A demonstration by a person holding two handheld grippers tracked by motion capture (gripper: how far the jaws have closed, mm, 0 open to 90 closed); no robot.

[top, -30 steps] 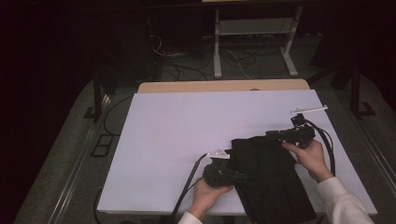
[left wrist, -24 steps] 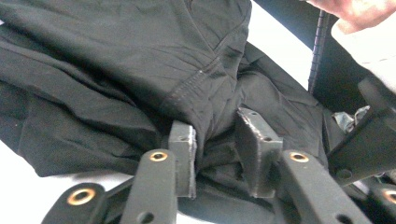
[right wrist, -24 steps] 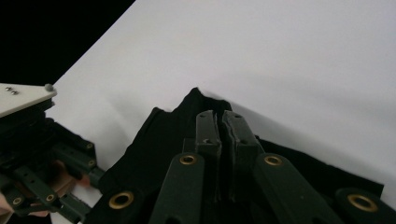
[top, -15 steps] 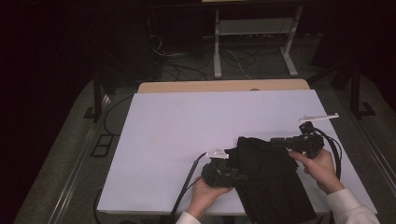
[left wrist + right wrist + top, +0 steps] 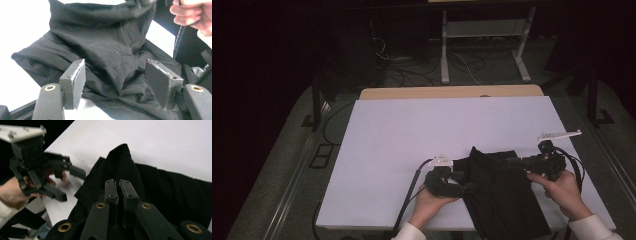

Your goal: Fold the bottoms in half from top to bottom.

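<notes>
A black cloth [image 5: 502,200] lies crumpled at the table's near right and hangs over the front edge. My left gripper [image 5: 468,187] points right at its left edge. Its jaws have just been opening and stand apart in the left gripper view [image 5: 117,80], with folds of the cloth [image 5: 100,37] between them but not pressed. My right gripper [image 5: 512,161] points left over the cloth's far edge. In the right gripper view its jaws [image 5: 118,188] are shut on a raised fold of the cloth [image 5: 175,192]. The left gripper [image 5: 74,185] shows there open, beside the cloth.
The white table top [image 5: 437,130] is bare to the left and far side. A wooden board [image 5: 452,92] edges its far side. Cables and a white stand [image 5: 482,35] are on the floor beyond. The left gripper's cable [image 5: 409,195] runs off the front edge.
The left gripper's jaws have opened off the cloth. The right hand has moved right and nearer, drawing the cloth's far edge with it.
</notes>
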